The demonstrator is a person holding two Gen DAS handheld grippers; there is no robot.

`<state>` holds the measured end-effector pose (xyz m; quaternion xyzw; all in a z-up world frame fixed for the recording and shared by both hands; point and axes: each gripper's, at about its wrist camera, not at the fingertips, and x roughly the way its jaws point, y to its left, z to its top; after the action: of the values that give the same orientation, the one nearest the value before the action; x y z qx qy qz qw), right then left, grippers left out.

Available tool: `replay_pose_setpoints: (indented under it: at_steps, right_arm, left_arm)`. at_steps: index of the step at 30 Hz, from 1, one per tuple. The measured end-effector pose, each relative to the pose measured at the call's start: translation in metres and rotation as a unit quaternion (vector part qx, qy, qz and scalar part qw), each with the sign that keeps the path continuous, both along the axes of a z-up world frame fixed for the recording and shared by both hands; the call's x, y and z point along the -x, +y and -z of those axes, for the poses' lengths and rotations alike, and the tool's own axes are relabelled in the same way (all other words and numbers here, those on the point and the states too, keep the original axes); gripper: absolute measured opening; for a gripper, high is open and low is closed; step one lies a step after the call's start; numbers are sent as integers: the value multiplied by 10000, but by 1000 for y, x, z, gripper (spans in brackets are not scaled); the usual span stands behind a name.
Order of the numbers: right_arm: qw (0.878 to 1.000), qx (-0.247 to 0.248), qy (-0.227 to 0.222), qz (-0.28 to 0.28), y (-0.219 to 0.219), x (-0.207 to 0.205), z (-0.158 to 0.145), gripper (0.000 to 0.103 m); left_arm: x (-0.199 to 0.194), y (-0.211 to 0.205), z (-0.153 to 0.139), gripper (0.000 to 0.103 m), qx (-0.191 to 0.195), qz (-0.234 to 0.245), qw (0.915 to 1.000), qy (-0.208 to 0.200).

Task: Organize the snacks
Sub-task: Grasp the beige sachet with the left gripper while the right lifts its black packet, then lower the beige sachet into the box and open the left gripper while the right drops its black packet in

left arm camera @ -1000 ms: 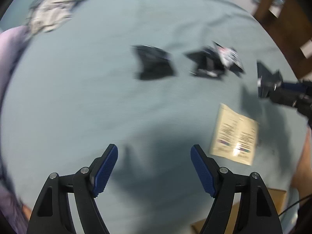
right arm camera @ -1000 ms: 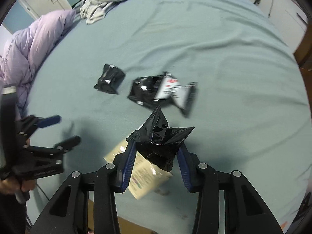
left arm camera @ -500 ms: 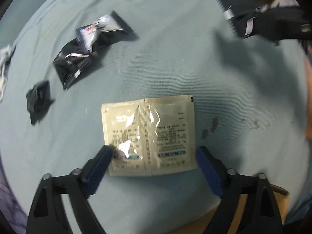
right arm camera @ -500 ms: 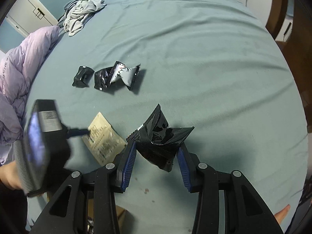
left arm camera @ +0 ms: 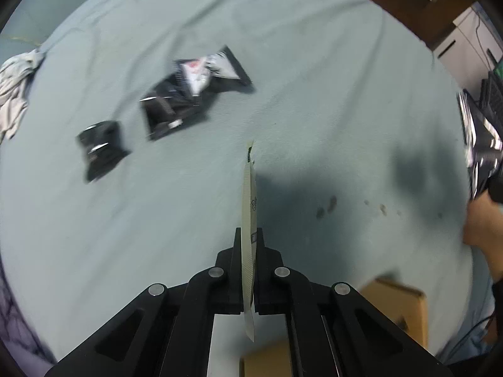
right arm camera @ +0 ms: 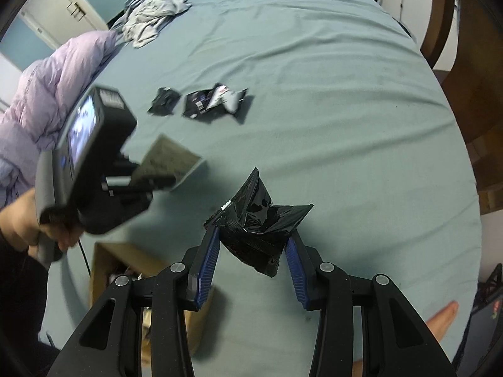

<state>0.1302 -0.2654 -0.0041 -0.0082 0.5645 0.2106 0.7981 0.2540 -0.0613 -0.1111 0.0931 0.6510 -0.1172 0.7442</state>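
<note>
My left gripper (left arm camera: 249,245) is shut on a flat beige sachet (left arm camera: 249,213), seen edge-on and lifted off the teal bedsheet (left arm camera: 314,78). From the right wrist view the same sachet (right arm camera: 169,160) hangs from the left gripper (right arm camera: 151,182) above the bed. The right gripper (right arm camera: 251,251) is shut on a crumpled black snack packet (right arm camera: 261,216), held in the air. A small black packet (left arm camera: 100,149) and a larger black-and-white packet (left arm camera: 188,94) lie side by side on the sheet.
An open cardboard box (right arm camera: 125,260) sits at the bed's near edge below both grippers, also seen as the box (left arm camera: 399,301) in the left wrist view. A lilac quilt (right arm camera: 53,88) and grey clothes (right arm camera: 154,12) lie at the far left. Dark wooden furniture (right arm camera: 465,78) stands on the right.
The left gripper moved over the beige sachet, closed on it and lifted it off the sheet. The right gripper rose and pulled back with the black packet still in it.
</note>
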Motion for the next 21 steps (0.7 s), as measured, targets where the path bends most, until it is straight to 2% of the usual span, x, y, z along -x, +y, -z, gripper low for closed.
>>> replay_pose_setpoints:
  at_steps: [5,11,15,17,19,21]
  right_arm:
    - [9994,-191,103,-281,19,25,-19,41]
    - [9986,-69,-25,-530,35,44,-39,41]
    - [9954,148,-122,-934,50,64,-33,41]
    - [9949,214,74,-985,52,66,-24,41]
    - [9944,359,161,-980,51,67,-21,41]
    - [9938,521,25,-982,47,71,-31,41]
  left_arm:
    - [49,12,-59,2,112,146,9992,-353]
    - [104,37,-110,2,496,110,9977,-451]
    - [153,25,-116,2,727,281,9959,-459]
    - [171,22,-112,2,821,268,9943,-626]
    - [177,14,-109,2,624,543,9945,-637]
    - [179,16,-111,2,723,426,9947,-591]
